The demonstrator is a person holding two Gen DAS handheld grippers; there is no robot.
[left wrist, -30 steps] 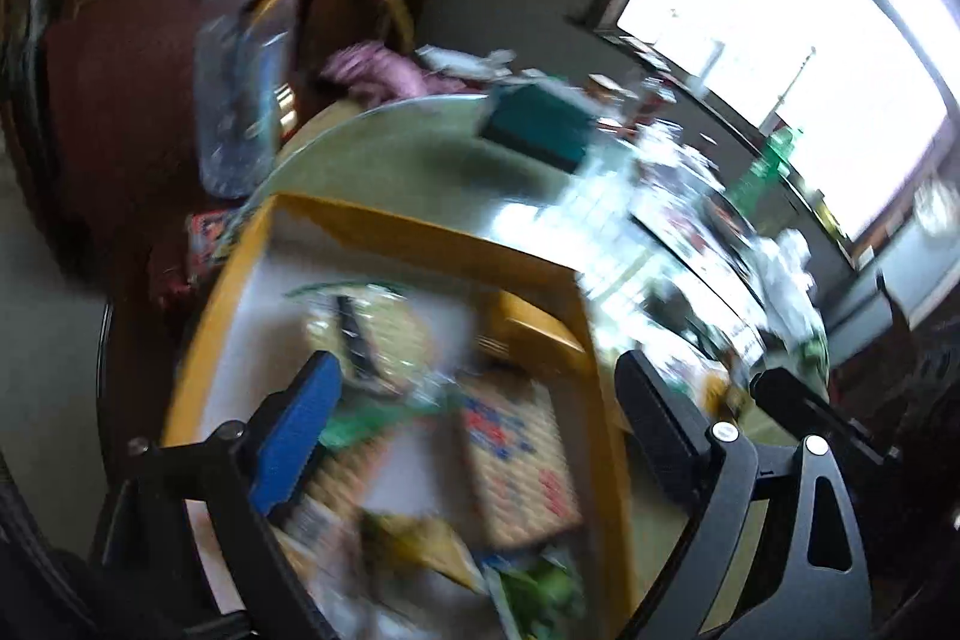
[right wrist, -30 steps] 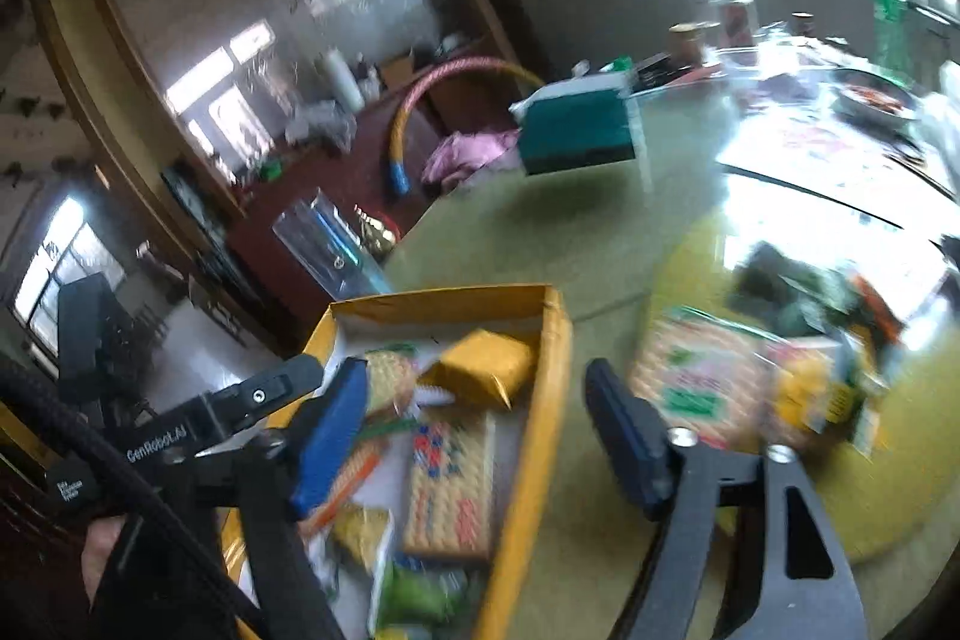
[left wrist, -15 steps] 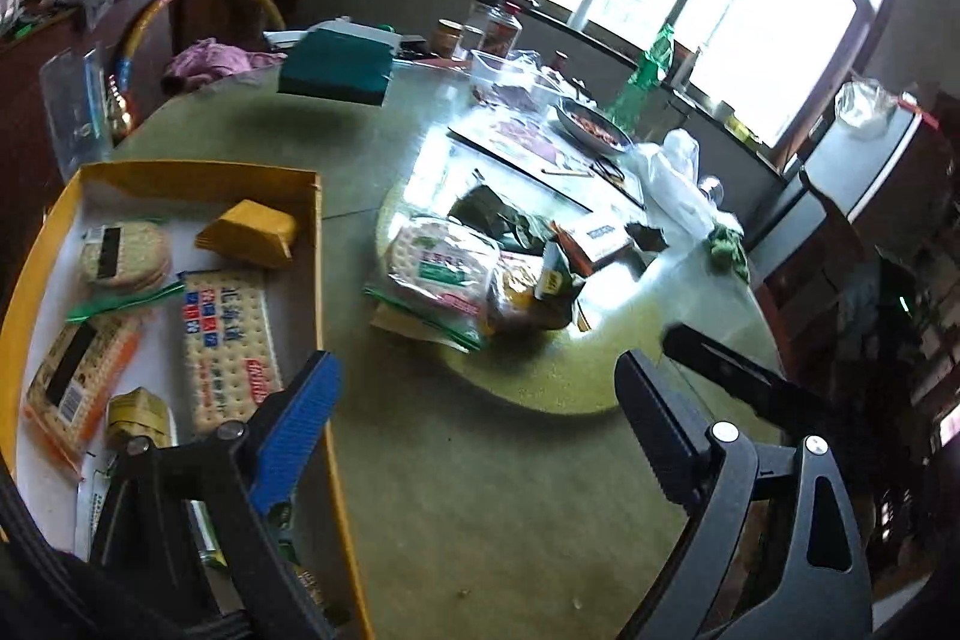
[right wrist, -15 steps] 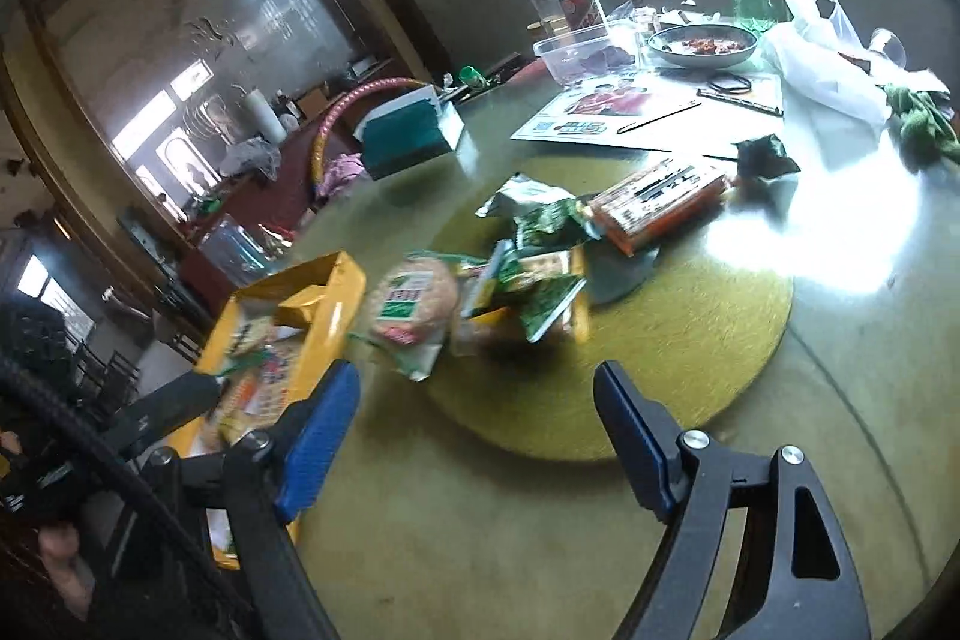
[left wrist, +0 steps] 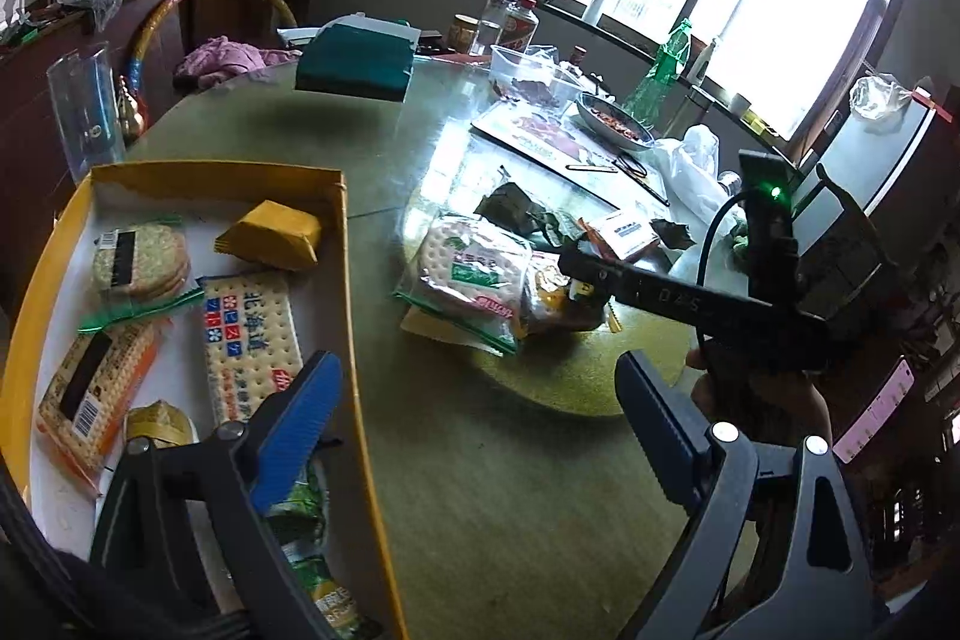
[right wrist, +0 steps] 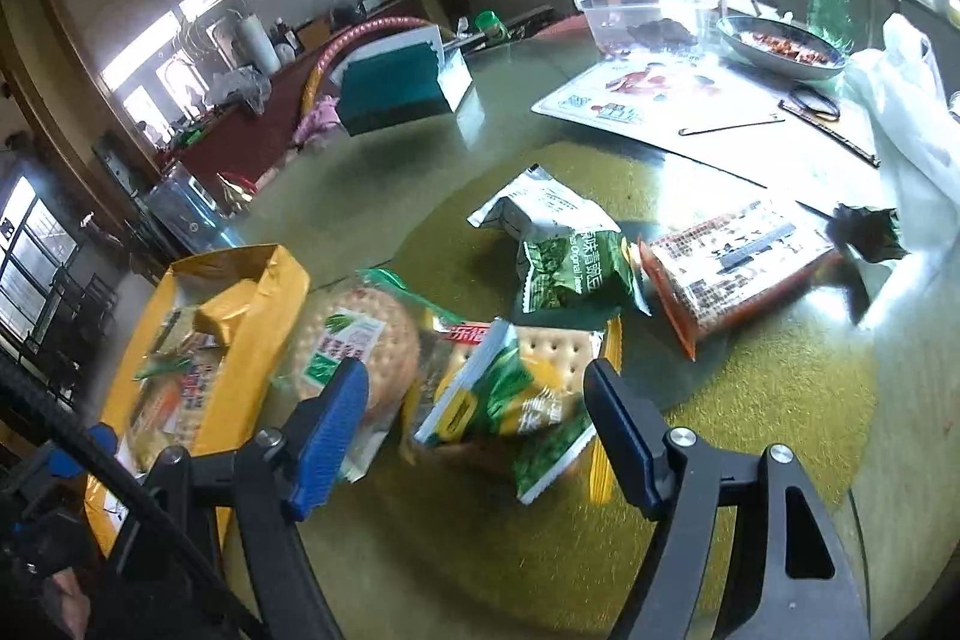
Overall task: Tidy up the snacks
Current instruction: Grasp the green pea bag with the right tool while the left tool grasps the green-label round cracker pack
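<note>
The right gripper (right wrist: 474,436) is hanging over a heap of snacks on the green round mat (right wrist: 780,400). Its jaws have just been closing a bit, but they are still standing apart. A green and yellow snack bag (right wrist: 504,400) is lying between them, and I cannot tell if the pads are touching it. A round cracker pack (right wrist: 360,340) is lying just beside it at 9 o'clock. A green tea bag (right wrist: 564,262) is sitting at 12 o'clock, and an orange pack (right wrist: 738,268) at 2 o'clock.

The left gripper (left wrist: 480,418) is standing wide with nothing in it. It is hanging over the table (left wrist: 510,520), beside the yellow box (left wrist: 354,340). Crackers are lying in the box, like the long cracker pack (left wrist: 252,340) and the gold bar (left wrist: 270,235).
</note>
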